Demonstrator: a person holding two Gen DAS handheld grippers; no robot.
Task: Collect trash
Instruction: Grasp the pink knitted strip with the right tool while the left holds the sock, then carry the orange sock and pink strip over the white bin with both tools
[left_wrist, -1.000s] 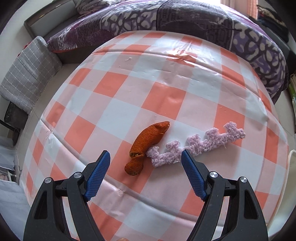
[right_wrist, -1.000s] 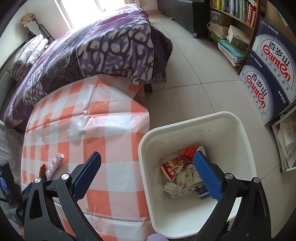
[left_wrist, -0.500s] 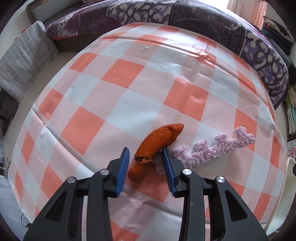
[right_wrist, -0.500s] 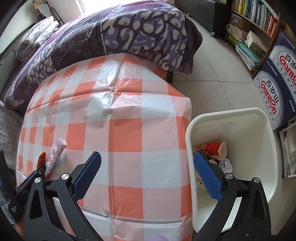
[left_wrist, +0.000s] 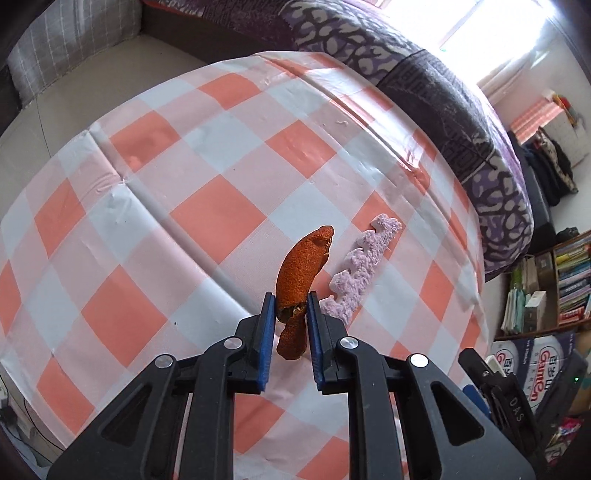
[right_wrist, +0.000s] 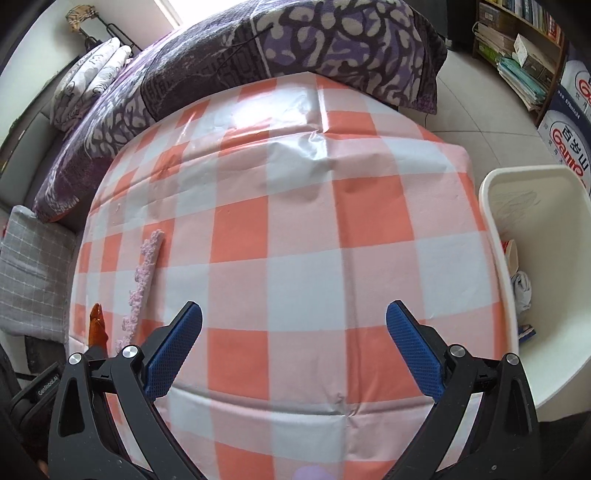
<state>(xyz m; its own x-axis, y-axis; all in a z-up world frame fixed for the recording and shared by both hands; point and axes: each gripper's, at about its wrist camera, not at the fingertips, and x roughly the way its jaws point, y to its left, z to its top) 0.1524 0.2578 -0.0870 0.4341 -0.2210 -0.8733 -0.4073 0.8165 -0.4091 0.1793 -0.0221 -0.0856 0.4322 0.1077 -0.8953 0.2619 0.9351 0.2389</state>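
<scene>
Orange peel (left_wrist: 295, 280) now pinched between left gripper (left_wrist: 290, 308) pads, jaws wide a second ago; ready for bin (right_wrist: 532, 229). Right gripper (right_wrist: 295, 332) wide, empty; purple foam strip (left_wrist: 360, 273) just right, waiting.

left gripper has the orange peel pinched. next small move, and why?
Probably lift it straight up. The left gripper is shut on the curled orange peel strip, whose lower end hangs over the orange-and-white checked tablecloth, close beside the jagged lilac foam strip. The white plastic bin stands off the table's far side.
</scene>
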